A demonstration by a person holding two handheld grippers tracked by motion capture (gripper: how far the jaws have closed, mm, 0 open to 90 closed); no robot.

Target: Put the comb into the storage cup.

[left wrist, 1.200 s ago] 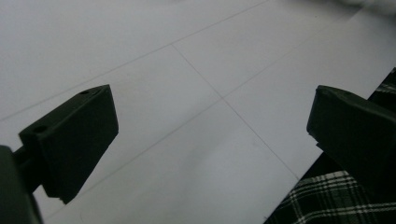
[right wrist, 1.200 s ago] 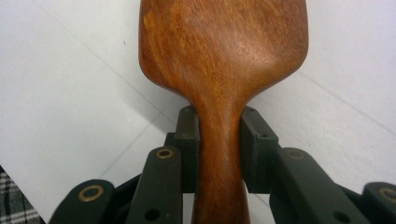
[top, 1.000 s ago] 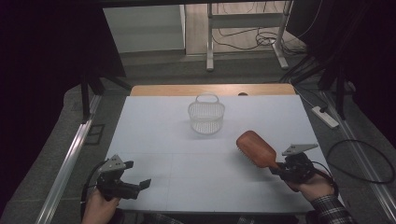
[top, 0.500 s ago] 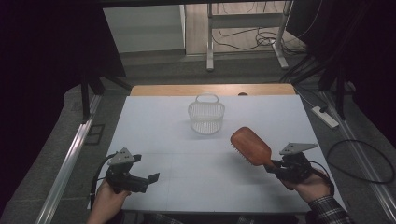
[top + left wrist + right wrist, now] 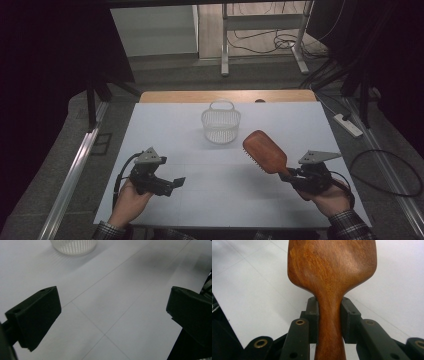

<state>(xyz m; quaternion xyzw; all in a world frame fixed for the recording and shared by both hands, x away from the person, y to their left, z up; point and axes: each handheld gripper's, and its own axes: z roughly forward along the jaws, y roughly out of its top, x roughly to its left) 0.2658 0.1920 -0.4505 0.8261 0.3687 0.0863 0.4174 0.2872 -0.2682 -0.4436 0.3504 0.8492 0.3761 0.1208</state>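
Right gripper (image 5: pixel 292 173): jaws clamped on handle of brown wooden paddle hairbrush (image 5: pixel 265 152), raised over white table (image 5: pixel 220 200); high view reveals bristles underneath. Left gripper (image 5: pixel 172 182): jaws wide, empty. White ribbed plastic basket (image 5: pixel 221 123) beyond.

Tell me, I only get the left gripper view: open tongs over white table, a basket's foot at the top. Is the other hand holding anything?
Observer: Yes, the right tongs are shut on a wooden brush by its handle.
Operator: Which way does it lie?
Observer: In the high view its head points up-left toward the basket, bristles down.
Operator: Is the basket empty?
Observer: Looks empty from above, handle upright.
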